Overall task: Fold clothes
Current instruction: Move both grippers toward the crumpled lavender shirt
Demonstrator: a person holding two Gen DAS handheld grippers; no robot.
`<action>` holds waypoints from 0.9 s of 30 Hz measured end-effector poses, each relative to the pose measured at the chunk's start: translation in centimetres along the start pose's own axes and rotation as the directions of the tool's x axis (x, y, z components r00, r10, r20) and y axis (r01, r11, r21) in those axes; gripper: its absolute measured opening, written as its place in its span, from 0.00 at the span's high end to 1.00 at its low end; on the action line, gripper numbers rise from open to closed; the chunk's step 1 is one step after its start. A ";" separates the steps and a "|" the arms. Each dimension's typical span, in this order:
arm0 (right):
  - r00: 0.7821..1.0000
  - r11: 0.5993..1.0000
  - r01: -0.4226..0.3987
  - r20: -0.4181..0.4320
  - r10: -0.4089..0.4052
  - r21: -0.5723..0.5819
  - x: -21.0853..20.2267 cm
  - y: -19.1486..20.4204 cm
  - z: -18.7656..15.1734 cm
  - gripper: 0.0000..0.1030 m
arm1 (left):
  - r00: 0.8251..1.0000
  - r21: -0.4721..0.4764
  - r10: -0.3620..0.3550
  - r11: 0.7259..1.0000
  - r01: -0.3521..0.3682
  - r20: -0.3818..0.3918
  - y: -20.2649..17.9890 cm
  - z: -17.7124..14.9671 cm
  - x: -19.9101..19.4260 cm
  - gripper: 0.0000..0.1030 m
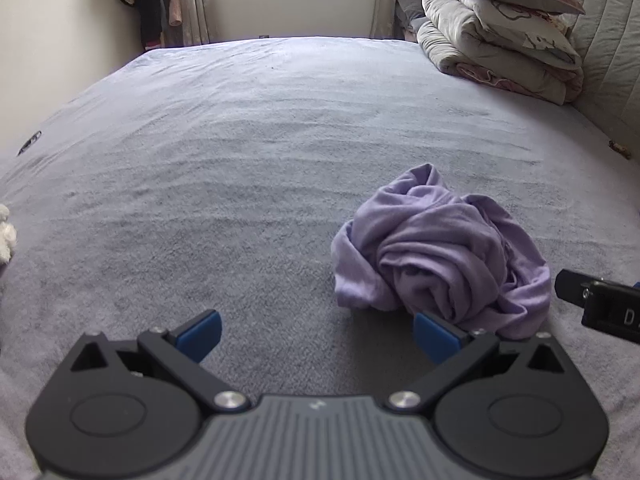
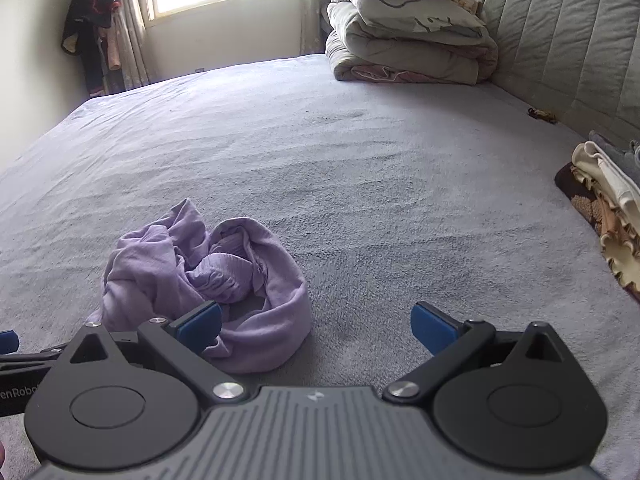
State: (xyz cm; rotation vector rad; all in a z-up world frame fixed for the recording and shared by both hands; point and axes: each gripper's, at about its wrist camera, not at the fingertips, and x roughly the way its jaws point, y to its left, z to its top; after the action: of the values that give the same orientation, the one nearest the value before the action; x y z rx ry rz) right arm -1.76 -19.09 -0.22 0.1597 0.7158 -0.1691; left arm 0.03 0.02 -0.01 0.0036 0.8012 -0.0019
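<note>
A crumpled lilac garment lies in a heap on the grey bed cover. My left gripper hovers open just in front of it, the heap sitting ahead and to the right, near the right blue pad. In the right wrist view the same lilac garment lies ahead and to the left, and my right gripper is open with its left blue pad just in front of the cloth. Neither gripper holds anything. Part of the right gripper's black body shows at the left view's right edge.
Folded quilts and a pillow are stacked at the far right by the padded headboard. A pile of cream and brown clothes lies at the bed's right edge. Clothes hang by the window. Something white sits at the left edge.
</note>
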 end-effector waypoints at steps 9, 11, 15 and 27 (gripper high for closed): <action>1.000 1.000 -0.005 -0.017 0.005 -0.027 0.8 0.7 0.1 0.00 | 0.998 0.022 0.014 1.000 -0.013 -0.057 0.4 0.3 0.7 0.00; 1.000 0.999 -0.001 -0.018 0.001 -0.039 1.1 0.9 0.1 0.00 | 0.999 0.013 0.015 1.000 -0.015 -0.050 0.6 0.2 0.8 0.00; 0.999 0.999 0.027 -0.021 -0.028 -0.046 1.7 1.1 0.1 0.00 | 0.998 -0.002 0.033 0.999 -0.033 -0.049 0.7 0.2 1.1 0.00; 1.000 0.999 0.013 -0.028 -0.014 -0.040 1.4 0.9 0.0 0.00 | 0.998 -0.035 0.037 0.999 -0.039 -0.060 1.6 0.4 1.1 0.00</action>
State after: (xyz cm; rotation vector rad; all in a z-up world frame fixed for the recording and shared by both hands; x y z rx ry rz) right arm -0.55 -18.38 -1.02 0.1198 0.7478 -0.1659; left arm 1.07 1.65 -0.50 -0.0153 0.8605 0.0485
